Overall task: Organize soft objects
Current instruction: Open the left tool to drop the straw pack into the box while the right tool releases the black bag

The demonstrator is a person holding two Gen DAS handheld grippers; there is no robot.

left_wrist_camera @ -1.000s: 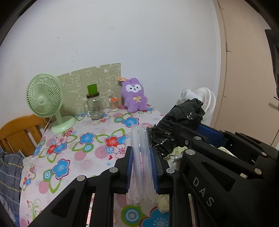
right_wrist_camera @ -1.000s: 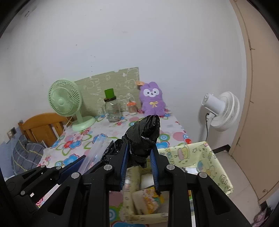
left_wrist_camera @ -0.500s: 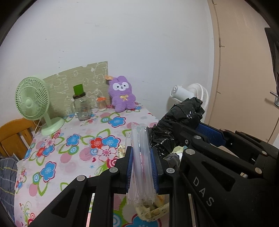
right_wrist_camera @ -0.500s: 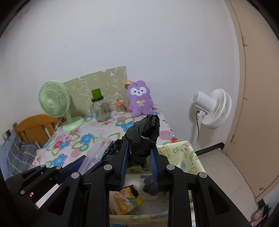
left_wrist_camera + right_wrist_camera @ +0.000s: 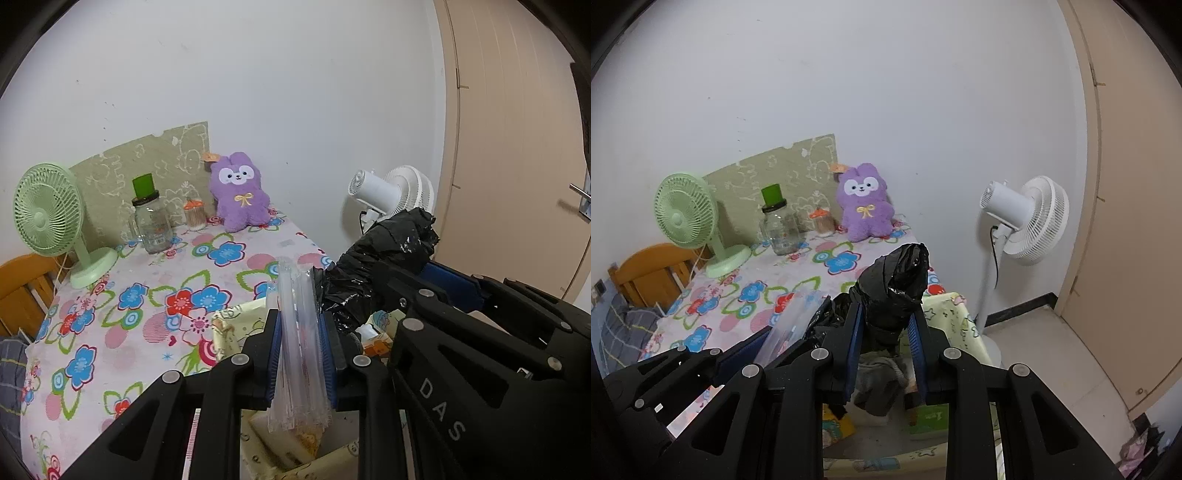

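Now L gripper (image 5: 301, 354) clamps clear plastic pack (image 5: 299, 332), R gripper (image 5: 886, 350) clamps black bag roll (image 5: 894, 291) over bin (image 5: 955, 317).

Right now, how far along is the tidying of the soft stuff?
Partly done: the yellow fabric bin already holds a grey cloth and small packs. In hand: the left gripper clamps a clear plastic packet, the right gripper a black plastic bundle, both over the bin. Left: the purple plush on the table.
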